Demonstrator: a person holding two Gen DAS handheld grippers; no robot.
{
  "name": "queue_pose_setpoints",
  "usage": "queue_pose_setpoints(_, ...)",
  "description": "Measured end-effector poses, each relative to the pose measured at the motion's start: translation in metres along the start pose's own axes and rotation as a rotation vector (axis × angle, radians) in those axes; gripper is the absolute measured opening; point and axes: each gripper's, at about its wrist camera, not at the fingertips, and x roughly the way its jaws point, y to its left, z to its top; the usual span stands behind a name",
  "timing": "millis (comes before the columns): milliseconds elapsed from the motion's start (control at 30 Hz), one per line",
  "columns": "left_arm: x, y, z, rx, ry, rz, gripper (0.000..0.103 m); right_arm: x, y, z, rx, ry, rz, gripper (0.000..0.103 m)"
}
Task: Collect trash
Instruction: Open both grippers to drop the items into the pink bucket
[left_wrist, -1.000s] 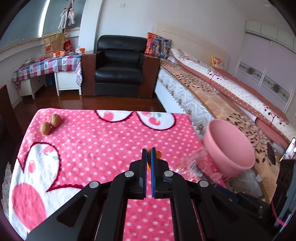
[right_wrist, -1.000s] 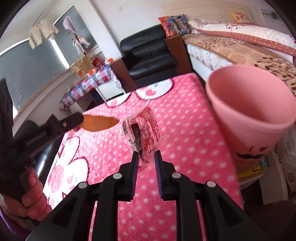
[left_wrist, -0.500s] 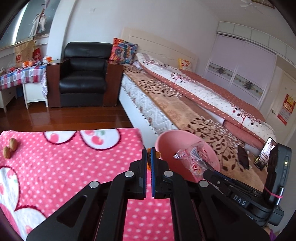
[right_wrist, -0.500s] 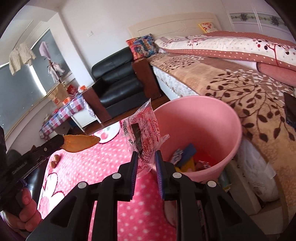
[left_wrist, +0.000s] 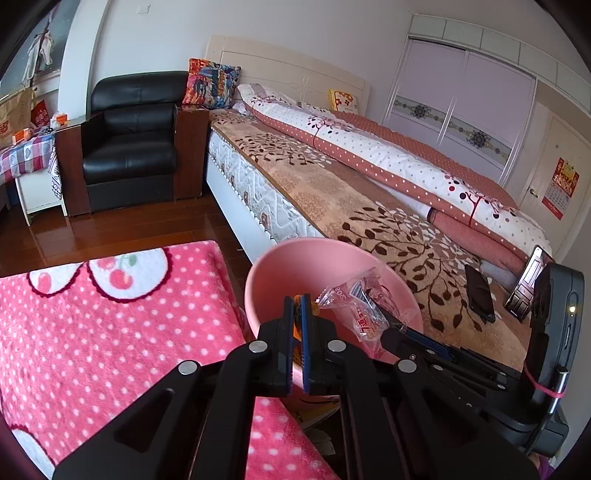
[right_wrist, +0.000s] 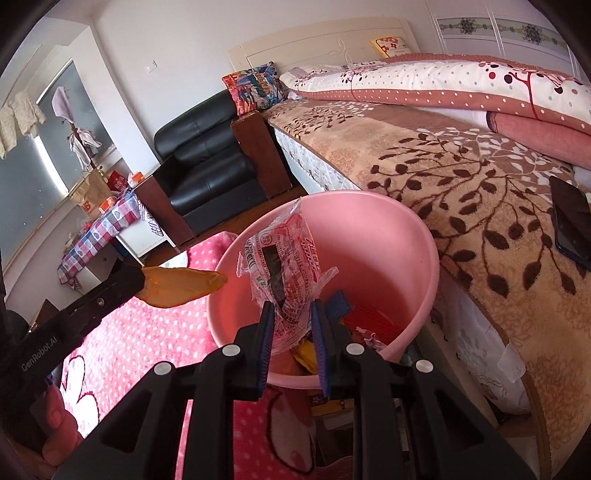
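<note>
A pink bin (right_wrist: 399, 258) stands between the pink dotted table and the bed, with several scraps inside. It also shows in the left wrist view (left_wrist: 295, 266). My right gripper (right_wrist: 292, 312) holds a clear red-printed wrapper (right_wrist: 284, 266) over the bin's mouth; its jaws stand slightly wider than before, the wrapper still between them. The wrapper also shows in the left wrist view (left_wrist: 358, 310). My left gripper (left_wrist: 297, 310) is shut on an orange peel (right_wrist: 181, 286), held at the bin's left rim.
The pink polka-dot tablecloth (left_wrist: 110, 332) covers the table at left. A bed with a brown leaf blanket (right_wrist: 480, 192) lies right of the bin, a dark phone (right_wrist: 570, 221) on it. A black armchair (left_wrist: 129, 147) stands at the back.
Both grippers have moved right, from over the table to over the pink bin. The right gripper's jaws have parted a little around the wrapper.
</note>
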Motion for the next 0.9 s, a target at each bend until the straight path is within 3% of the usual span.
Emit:
queue_pose_setpoints(233,0.016,-0.004,-0.005,0.007,0.021,0.0,0.003,0.009,-0.01,0.0,0.015,0.005,-0.017,0.025)
queue_pose_setpoints(333,0.019,-0.003,-0.005,0.005,0.028,-0.017,0.005,0.011,-0.013,0.0,0.017,-0.002,-0.015,0.033)
queue_pose_setpoints(400,0.02,-0.001,-0.004,-0.007,0.031,-0.037,0.029,0.01,-0.014,-0.001,0.014,-0.007,-0.011,0.034)
queue_pose_setpoints(467,0.019,-0.001,-0.004,-0.014,0.035,-0.057,0.04,0.009,-0.014,-0.001,0.014,-0.009,-0.018,0.037)
queue_pose_setpoints(633,0.012,-0.003,-0.003,-0.006,0.028,-0.055,0.041,-0.002,-0.01,-0.003,0.009,-0.025,-0.02,0.04)
queue_pose_setpoints(900,-0.021,0.005,-0.013,-0.003,0.006,0.015,0.041,-0.033,0.027,-0.023,-0.057,-0.07,0.008,0.057)
